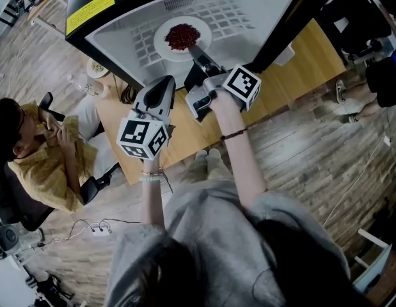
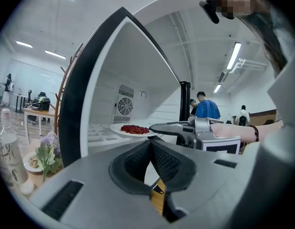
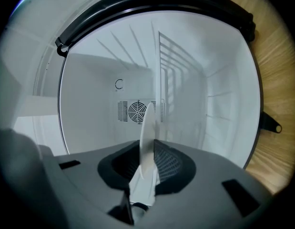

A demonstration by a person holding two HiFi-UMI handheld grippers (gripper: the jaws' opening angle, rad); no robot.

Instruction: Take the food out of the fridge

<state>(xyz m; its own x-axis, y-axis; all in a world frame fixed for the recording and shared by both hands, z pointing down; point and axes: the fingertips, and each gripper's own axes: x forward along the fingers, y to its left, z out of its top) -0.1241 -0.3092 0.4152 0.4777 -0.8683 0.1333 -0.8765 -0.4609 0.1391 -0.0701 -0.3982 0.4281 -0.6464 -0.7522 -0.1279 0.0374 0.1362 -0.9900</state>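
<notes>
One yellow label [image 1: 89, 11] on the fridge [image 1: 268, 11] – print too small to read. One white plate [image 1: 163, 45], one heap of red food [image 1: 181, 36] on it, sitting on the wire shelf [image 1: 233, 18] inside. The right gripper [image 1: 194, 48] is in there, jaws clamped on the plate's near rim – its own view shows the plate edge-on, food out of sight. The left gripper [image 1: 166, 82] hangs just outside the opening, jaws together, nothing between them. One seated person in yellow [image 1: 41, 162] off to the side.
</notes>
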